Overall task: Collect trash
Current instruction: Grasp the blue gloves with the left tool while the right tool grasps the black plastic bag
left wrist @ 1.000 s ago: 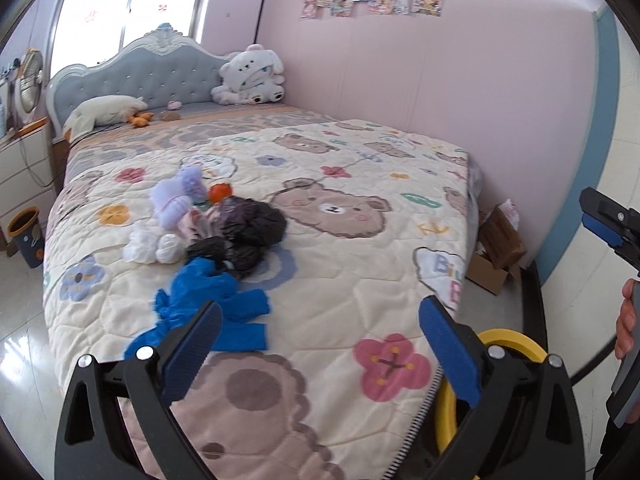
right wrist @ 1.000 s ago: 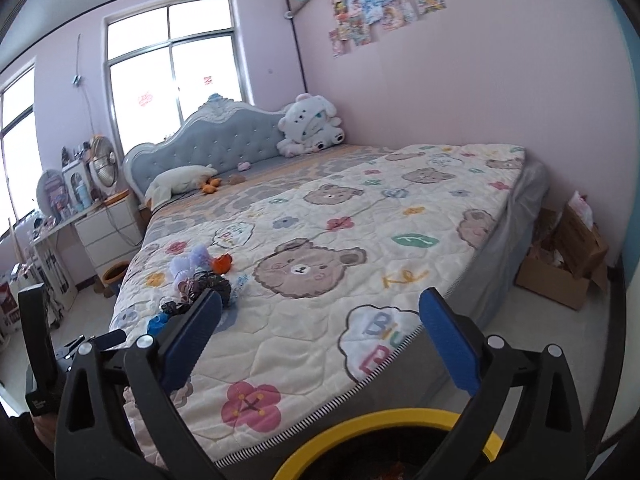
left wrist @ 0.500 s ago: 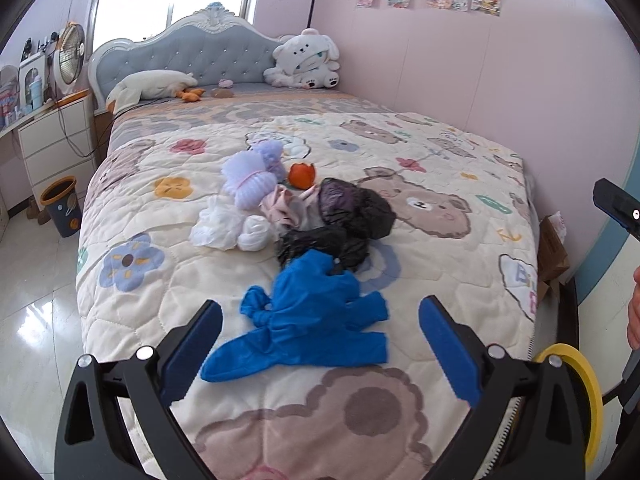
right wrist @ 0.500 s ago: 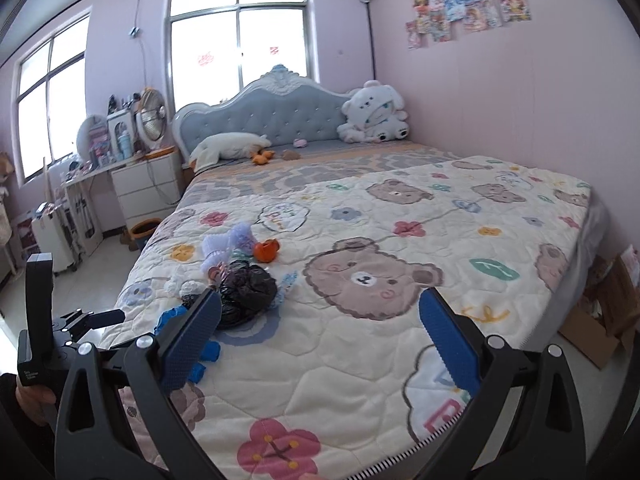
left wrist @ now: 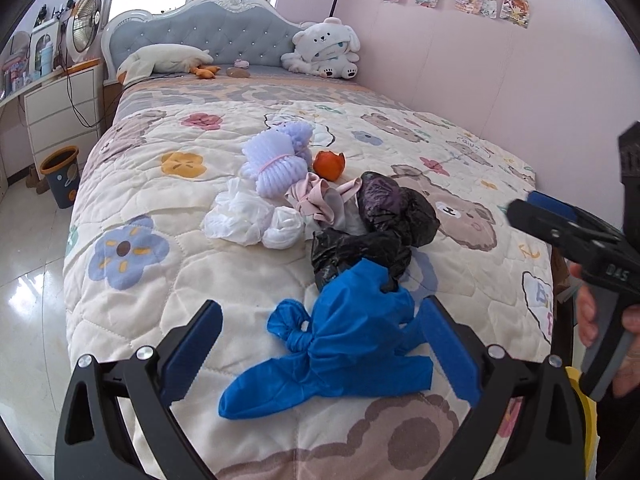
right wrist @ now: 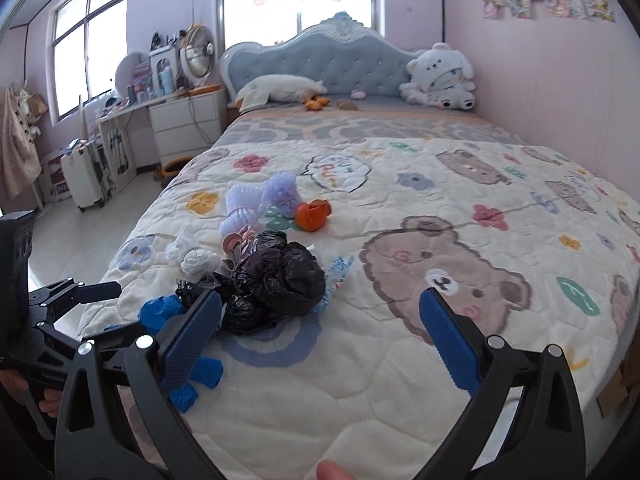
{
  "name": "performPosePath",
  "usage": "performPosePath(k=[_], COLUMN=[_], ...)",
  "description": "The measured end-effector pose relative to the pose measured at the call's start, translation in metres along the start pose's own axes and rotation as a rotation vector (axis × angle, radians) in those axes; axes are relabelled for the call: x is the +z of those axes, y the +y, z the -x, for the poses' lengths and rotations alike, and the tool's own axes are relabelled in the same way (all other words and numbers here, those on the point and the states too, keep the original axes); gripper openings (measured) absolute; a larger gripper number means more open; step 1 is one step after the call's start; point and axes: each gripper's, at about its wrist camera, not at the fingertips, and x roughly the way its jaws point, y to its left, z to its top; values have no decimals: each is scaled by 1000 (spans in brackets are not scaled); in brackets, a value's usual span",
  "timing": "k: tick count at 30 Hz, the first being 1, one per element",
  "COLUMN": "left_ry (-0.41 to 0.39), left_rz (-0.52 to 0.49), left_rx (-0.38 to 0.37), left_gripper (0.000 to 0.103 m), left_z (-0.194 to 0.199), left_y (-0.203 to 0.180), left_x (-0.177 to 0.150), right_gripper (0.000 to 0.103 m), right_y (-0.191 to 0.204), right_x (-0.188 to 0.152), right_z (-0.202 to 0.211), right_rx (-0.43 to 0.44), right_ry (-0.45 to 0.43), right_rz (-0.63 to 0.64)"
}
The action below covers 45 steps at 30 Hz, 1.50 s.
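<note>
Jaws wide, blue glove (left wrist: 340, 344) now closer

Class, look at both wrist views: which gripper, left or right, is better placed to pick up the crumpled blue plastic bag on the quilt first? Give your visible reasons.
Left. The open left gripper already frames the crumpled blue plastic bag between its fingers. The open right gripper faces bare quilt beside the black plastic bags.

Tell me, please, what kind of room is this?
Most likely a child's bedroom: a large bed with a tufted headboard and a cartoon bear quilt, a plush toy by the wall, and white bedside drawers under the window.
</note>
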Motion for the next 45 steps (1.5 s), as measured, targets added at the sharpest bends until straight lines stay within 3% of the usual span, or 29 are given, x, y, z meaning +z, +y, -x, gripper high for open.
performPosePath(k=[6,13,18,22,25,27,32,38,45], left_ry=[7,26,22,17,15,26,34,44,44], left_rz=[14,52,71,59,14,-28,-114,-130,-121], left_rx=[-30,-63,-94,-101,-108,-126,-160,-199,-217], left_gripper=[95,94,88,79,64,49,32,26,26], left_z=[-15,-31,-33,-34,-32,-32,-30,-26,-15], left_y=[-1,5,10,7,0,-8,-25,-30,-25], left_x=[4,-1,-3,-5,-9,-13,-21,-24,-22], right_gripper=[95,95,95,94,80,77,49,40,37], right_y=[9,16,27,27,24,20,17,8,-9], right_x=[22,33,38,37,32,27,22,22,25], right_z=[-52,-94,-103,-119,-125,-127,-123,-115,-98], right_rx=[94,108,113,106,99,106,100,118,128], right_ry=[65,102,89,128,143,152,146,141,116], right_rz=[46,67,101,108,94,74,44,-14,-90])
